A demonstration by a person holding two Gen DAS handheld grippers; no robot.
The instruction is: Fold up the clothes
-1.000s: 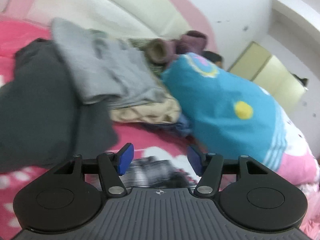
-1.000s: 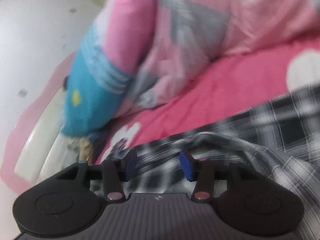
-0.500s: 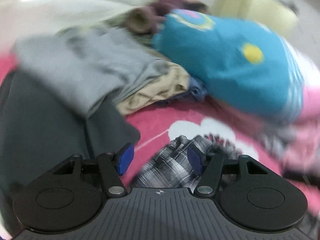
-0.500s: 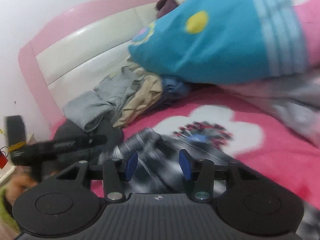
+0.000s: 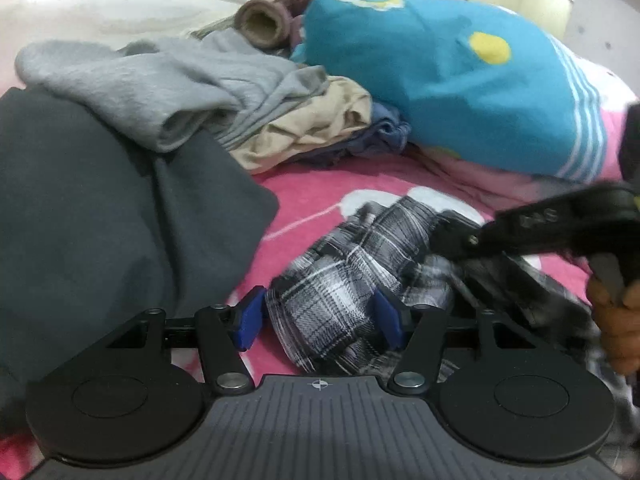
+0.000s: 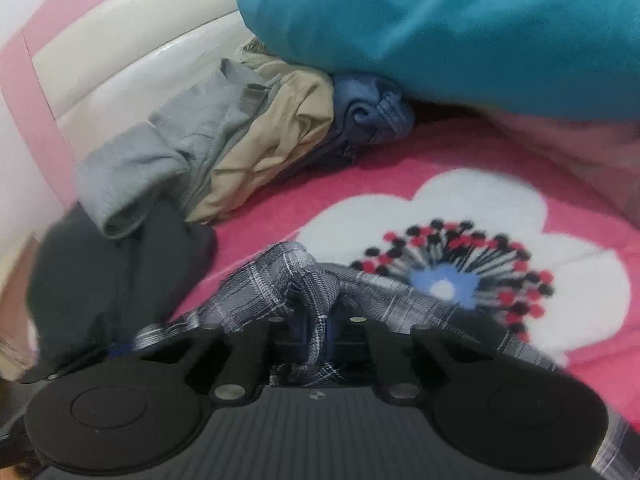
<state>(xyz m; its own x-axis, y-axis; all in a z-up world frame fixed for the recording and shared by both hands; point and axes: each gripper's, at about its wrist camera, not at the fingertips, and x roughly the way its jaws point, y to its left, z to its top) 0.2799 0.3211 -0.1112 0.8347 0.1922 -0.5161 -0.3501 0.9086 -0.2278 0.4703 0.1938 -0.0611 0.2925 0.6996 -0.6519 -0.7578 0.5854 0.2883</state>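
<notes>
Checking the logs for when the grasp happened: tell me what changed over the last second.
The right gripper went from open to shut, pinching a fold of the plaid shirt. The left gripper moved in over the shirt, which now lies between its blue pads. It stayed open; the clothes pile stayed put.

Each camera sits behind its own gripper and looks forward along the fingers, low and very near the bed (image 5: 316, 196). The left wrist view faces the clothes pile (image 5: 208, 96) ahead and shows the right gripper (image 5: 452, 236) at its right side. Both views share the plaid shirt (image 6: 280, 284), the pile and the blue pillow (image 6: 440, 32).
</notes>
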